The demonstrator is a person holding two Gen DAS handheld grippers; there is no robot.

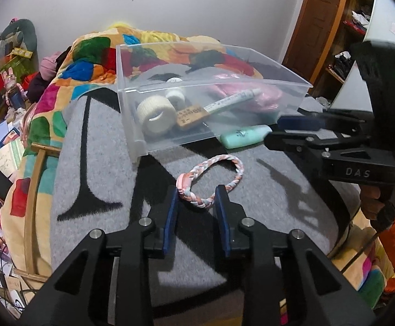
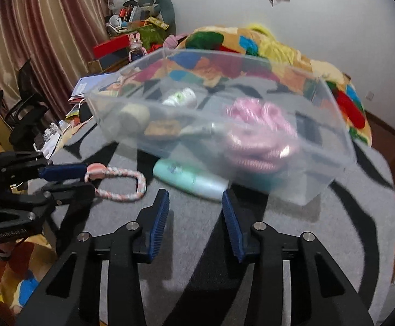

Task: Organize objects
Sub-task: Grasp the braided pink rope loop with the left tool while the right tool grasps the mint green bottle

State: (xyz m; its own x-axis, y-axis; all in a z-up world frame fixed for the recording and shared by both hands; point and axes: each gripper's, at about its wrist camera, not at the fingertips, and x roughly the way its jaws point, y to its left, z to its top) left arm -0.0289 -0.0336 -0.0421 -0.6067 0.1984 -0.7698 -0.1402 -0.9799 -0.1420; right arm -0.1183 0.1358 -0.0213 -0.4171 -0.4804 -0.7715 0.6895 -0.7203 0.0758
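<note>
The left gripper (image 1: 196,199) is held open, its jaws standing either side of the near arc of the braided pink-and-white loop (image 1: 212,180), which lies flat on the grey blanket (image 1: 94,141) just in front of the clear plastic bin (image 1: 132,114). For a sound grasp, the pads are best lowered until the braid sits between them, then closed on the thicker knotted end so that the loop is not merely pushed along the nap. The lift should be taken above the bin's near wall before release.

Further right, the mint-green bottle (image 1: 245,135) lies on its side against the bin's front edge. The right gripper (image 2: 194,206) is likewise open, with nothing between its jaws, and is aimed at that bottle (image 2: 189,178); it would be gripped best across its body, not its tapered cap end. Inside the bin, tape rolls (image 1: 156,115), a pen (image 1: 232,98) and a pink coiled item (image 2: 260,135) are already gathered.

The blanket is soft, grey with black markings, and seems to cover a bed, so objects may sink or roll. A multicoloured quilt (image 1: 94,51) lies behind, with cluttered shelves, curtains (image 2: 48,27) and a wooden door (image 1: 317,21) around the room.
</note>
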